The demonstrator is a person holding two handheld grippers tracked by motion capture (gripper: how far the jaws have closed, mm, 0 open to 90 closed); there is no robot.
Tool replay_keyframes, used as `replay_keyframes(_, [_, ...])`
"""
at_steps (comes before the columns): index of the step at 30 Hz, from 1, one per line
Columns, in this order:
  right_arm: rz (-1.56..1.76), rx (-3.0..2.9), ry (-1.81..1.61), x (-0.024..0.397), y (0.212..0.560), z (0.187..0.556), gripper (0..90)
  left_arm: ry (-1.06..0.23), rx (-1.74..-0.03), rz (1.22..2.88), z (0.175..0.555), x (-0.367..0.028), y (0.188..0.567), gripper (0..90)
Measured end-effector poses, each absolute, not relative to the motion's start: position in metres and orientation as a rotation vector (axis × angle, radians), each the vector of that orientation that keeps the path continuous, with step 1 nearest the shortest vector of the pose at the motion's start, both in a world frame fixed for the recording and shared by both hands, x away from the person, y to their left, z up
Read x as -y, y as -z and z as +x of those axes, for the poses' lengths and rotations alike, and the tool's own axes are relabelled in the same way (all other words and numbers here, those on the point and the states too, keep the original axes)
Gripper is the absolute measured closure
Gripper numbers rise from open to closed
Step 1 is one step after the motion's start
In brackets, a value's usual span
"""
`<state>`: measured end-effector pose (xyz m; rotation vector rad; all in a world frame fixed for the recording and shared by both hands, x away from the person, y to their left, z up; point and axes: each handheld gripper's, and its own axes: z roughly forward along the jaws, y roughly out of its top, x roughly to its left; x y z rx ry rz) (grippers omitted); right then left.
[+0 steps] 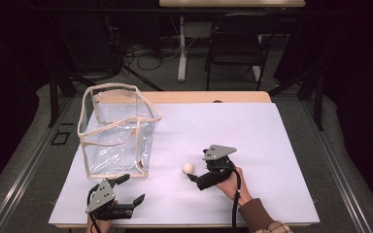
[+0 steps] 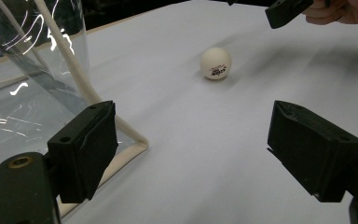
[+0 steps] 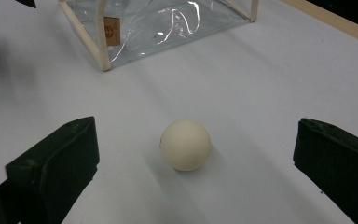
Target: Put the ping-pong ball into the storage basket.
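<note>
the ball lay on the table near the middle of its front half, free of both tools. being round, it had no long axis; its printed mark faced the left gripper. the right gripper stood wide open, jaws either side of the ball without touching. the left gripper was also open, near the front edge beside the clear bag.

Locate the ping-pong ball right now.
In the high view the ball lies on the white table, just ahead of the open right claw, right of the clear bag.

White-covered table, clear bag, small ball resting on it
</note>
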<state>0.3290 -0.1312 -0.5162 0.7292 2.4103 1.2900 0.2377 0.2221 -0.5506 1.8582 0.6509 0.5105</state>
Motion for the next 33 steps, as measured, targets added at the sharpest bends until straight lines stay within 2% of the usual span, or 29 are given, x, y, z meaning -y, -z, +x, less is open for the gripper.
replay_keyframes(33, [0.779, -2.488, -1.23, 0.106, 0.543, 0.345, 0.0, -0.496, -0.646, 1.861, 0.239, -0.222, 0.551, 16.1])
